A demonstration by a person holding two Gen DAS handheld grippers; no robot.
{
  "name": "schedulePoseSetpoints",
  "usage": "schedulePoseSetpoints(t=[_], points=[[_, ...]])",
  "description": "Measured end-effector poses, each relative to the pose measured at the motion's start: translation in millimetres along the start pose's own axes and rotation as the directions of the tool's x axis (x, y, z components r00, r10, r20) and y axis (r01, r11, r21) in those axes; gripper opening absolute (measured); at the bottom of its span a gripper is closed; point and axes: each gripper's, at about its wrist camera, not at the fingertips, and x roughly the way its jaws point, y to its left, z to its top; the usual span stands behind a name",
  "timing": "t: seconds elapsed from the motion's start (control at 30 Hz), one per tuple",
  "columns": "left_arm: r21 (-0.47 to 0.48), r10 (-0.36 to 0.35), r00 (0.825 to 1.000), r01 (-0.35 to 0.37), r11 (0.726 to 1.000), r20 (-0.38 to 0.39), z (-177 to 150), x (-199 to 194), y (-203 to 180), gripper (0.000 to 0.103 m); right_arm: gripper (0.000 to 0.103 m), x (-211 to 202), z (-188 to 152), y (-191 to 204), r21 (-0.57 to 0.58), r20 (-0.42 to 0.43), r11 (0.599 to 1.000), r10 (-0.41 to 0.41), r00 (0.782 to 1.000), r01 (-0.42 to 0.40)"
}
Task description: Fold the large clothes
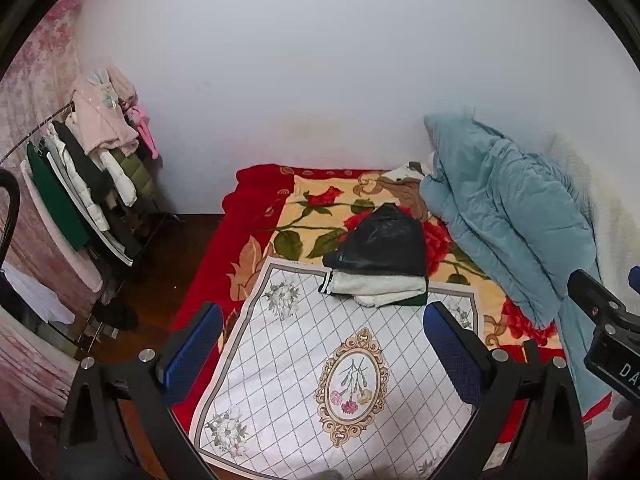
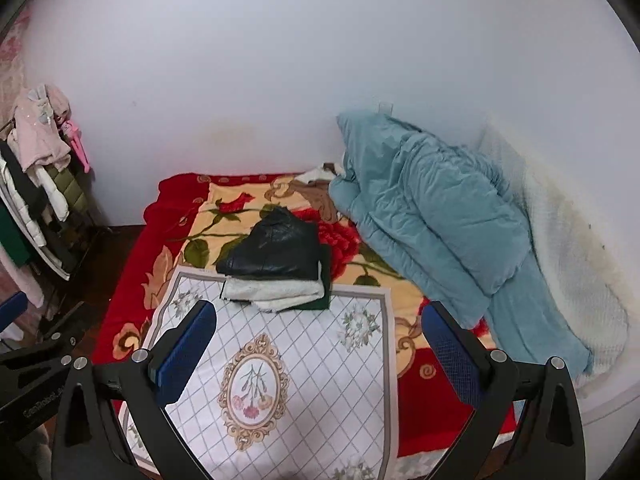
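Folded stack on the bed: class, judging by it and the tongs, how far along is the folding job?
Done: a black leather garment sits folded on a white fleecy garment, with a green piece underneath. In hand: nothing; the left tongs and right tongs hover open over the white patterned mat. Left: no unfolded clothes on the mat; the clothes rack may hold more.

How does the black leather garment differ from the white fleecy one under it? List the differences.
Colour and surface: the black leather garment is dark, shiny and creased; the white fleecy garment is pale, matte and fuzzy.
Position: the black one lies on top of the stack; the white one sits beneath it, its edge sticking out toward the camera.
Shape: the black one humps up; the white one lies flatter.
Both are folded and rest on the bed, untouched by either claw.
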Motion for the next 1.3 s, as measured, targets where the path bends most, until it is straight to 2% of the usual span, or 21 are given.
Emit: schedulePoseSetpoints(t=[0.33, 1.3], points=[[-0.028, -0.032, 0.999, 0.033, 0.999, 0.009, -4.3, -10.4, 0.8, 0.102, 0.103, -16.9, 4.7, -2.5, -0.001, 0.012, 1.0, 0.015, 1.0, -0.015], [-0.037, -0.027, 1.0, 0.028, 0.999, 0.013, -6.4, -19.2, -4.3, 0.102, 0.103, -17.2, 1.3, 0.8, -0.013, -0.001, 1.0, 0.026, 1.0, -0.026]])
